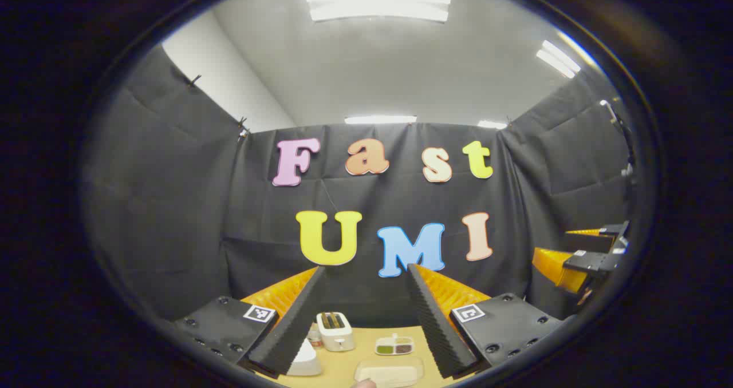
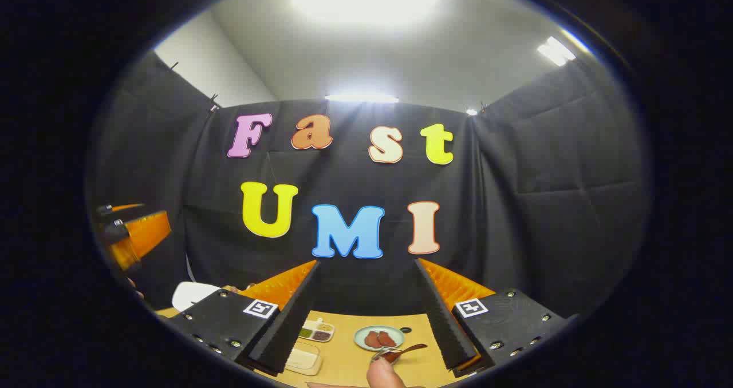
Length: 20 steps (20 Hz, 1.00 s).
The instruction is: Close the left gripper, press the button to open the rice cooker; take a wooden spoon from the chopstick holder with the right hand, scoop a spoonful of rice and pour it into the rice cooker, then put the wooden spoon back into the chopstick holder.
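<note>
My left gripper (image 1: 366, 269) is held high and open, with nothing between its fingers. Low between them lies a shallow rectangular box of rice (image 1: 389, 372) on the wooden table (image 1: 349, 362). A white rounded object (image 1: 303, 362), perhaps the rice cooker, is partly hidden behind the left finger. My right gripper (image 2: 366, 262) is also open and holds nothing. Below it a brown spoon handle (image 2: 409, 349) sticks out of a small metal piece (image 2: 379, 354), close to a person's fingertip (image 2: 383, 373). The rice box (image 2: 303, 358) and a white rounded shape (image 2: 192, 293) sit at the lower left.
A white toaster (image 1: 335, 331), a small bottle (image 1: 314, 336) and a divided dish of condiments (image 1: 394, 346) stand farther back. A round plate with reddish pieces (image 2: 378, 338) lies near the spoon. The other gripper (image 1: 595, 250) is at the right edge; the left one (image 2: 131, 233) hangs at the left.
</note>
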Each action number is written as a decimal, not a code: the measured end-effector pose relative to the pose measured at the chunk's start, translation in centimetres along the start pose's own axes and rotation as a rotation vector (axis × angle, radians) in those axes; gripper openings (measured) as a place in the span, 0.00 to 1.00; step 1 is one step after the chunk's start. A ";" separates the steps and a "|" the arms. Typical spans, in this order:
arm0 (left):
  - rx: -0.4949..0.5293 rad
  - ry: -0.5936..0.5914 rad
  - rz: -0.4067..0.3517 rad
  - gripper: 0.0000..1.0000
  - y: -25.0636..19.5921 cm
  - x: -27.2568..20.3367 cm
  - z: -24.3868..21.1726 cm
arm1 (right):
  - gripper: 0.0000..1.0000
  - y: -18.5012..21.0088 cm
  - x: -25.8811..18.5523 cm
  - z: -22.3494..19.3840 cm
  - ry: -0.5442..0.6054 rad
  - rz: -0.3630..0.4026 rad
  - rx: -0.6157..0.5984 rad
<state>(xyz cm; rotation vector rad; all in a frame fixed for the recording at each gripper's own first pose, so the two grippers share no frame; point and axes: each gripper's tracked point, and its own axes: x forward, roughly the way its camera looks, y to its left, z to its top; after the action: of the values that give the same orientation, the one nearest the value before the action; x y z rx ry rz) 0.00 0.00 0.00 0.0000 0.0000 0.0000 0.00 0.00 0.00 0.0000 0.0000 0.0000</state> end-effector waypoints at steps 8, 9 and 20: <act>-0.049 0.030 -0.088 0.99 1.4 0.2 -1.6 | 0.97 2.3 -1.2 -0.6 0.051 0.006 0.044; -0.057 0.037 -0.094 0.99 1.4 0.2 -1.9 | 0.97 2.3 -1.3 -0.5 0.051 0.002 0.043; -0.074 0.001 -0.070 0.99 3.3 -0.4 -0.7 | 0.97 1.2 -1.3 1.9 0.007 -0.060 0.086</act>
<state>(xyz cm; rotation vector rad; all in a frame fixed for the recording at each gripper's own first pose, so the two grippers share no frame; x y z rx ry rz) -0.39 3.34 -0.68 -0.0737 0.0014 -0.0702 -1.34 1.24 1.94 0.0855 0.0066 -0.0602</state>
